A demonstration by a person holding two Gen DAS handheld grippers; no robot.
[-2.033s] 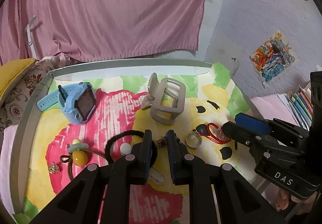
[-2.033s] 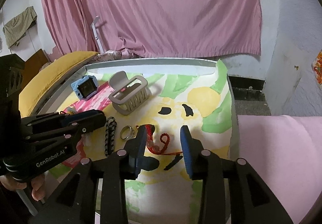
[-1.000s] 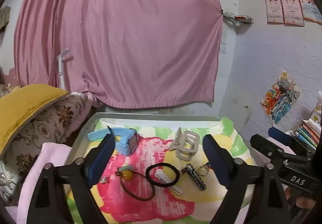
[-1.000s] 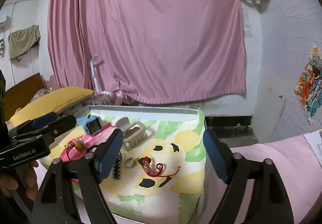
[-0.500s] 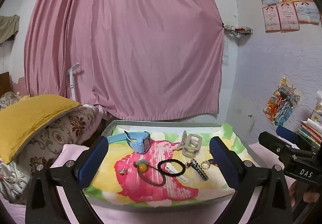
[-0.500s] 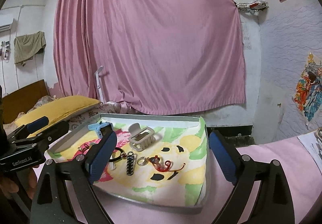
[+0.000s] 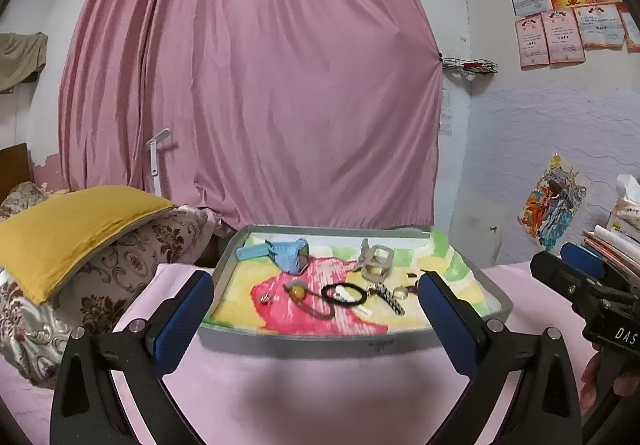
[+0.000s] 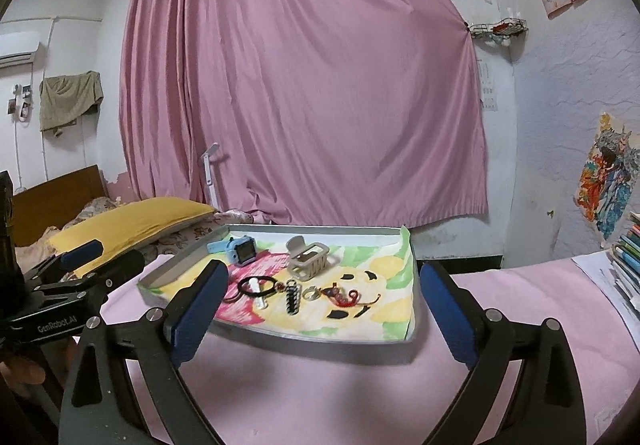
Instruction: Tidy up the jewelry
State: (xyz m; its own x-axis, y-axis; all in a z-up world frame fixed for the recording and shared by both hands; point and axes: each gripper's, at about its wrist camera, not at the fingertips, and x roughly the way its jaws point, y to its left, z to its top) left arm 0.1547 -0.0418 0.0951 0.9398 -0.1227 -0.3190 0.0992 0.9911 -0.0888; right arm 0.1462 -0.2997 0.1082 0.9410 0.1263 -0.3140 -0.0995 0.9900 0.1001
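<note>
A grey tray [image 7: 304, 341] with a colourful lining sits on pink bedding. In it lie a blue watch [image 7: 290, 255], a beige hair claw [image 7: 376, 261], a black hair tie [image 7: 344, 295], a black bead bracelet [image 7: 390, 299], a ring [image 7: 400, 292] and a yellow-bead cord [image 7: 298, 291]. The right wrist view also shows the tray [image 8: 312, 335], watch [image 8: 240, 249], claw [image 8: 310, 263], ring [image 8: 310, 293] and a red bracelet [image 8: 346, 297]. My left gripper [image 7: 316, 319] and right gripper [image 8: 322, 309] are both wide open, empty, pulled back in front of the tray.
A yellow pillow [image 7: 68, 225] and patterned cushion [image 7: 132, 269] lie left of the tray. A pink curtain [image 7: 248, 105] hangs behind. Books [image 8: 628, 257] are stacked at the right. The other gripper shows at each view's edge [image 7: 592, 297] [image 8: 68, 285].
Both grippers opened wide and drew back and up from the tray. The left one let go of the black bead bracelet, which now lies in the tray.
</note>
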